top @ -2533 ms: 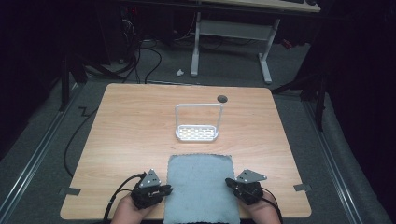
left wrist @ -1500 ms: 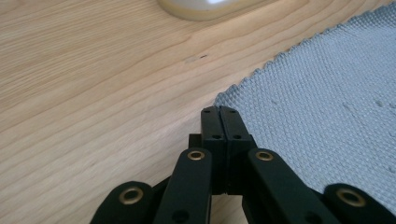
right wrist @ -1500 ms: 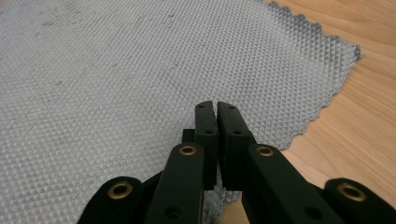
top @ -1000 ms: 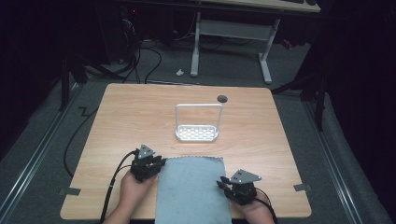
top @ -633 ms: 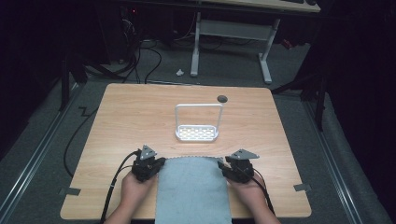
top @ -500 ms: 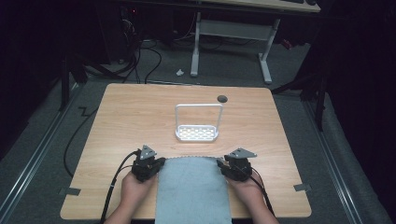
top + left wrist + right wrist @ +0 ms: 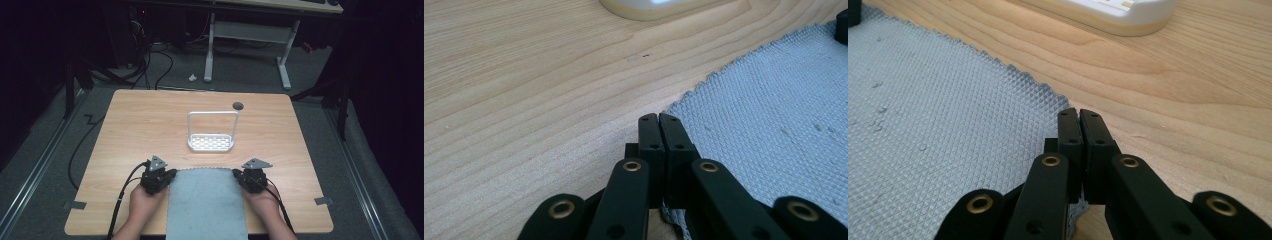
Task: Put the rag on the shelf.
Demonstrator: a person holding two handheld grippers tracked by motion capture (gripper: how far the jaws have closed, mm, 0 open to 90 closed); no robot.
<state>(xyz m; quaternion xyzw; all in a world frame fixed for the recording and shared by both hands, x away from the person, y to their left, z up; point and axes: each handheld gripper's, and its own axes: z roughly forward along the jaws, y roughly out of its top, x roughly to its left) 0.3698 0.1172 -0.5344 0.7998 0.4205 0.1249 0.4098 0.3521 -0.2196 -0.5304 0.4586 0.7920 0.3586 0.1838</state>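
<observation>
The grey cloth (image 7: pixel 207 202) lies flat on the worktop (image 7: pixel 150 125) at its near edge, between our two hands. We judge it light, limp and textured, best taken at the far corners. There the left hand-held gripper (image 7: pixel 659 131) and the right hand-held gripper (image 7: pixel 1080 127) are each clenched on a corner. Beyond stands a white rack (image 7: pixel 212 131).

Cloth (image 7: pixel 207 202): grey woven textile, matt, fine diamond-waffle texture, zigzag-cut far edge. Table (image 7: pixel 150 125): pale wood-grain top, smooth, satin sheen. Rack (image 7: pixel 211 142): white, glossy plastic-looking perforated base; thin, smooth pale frame above. Left gripper (image 7: pixel 659 120) and right gripper (image 7: pixel 1079 115): black matt plastic jaws, smooth, brass-coloured rivets.
</observation>
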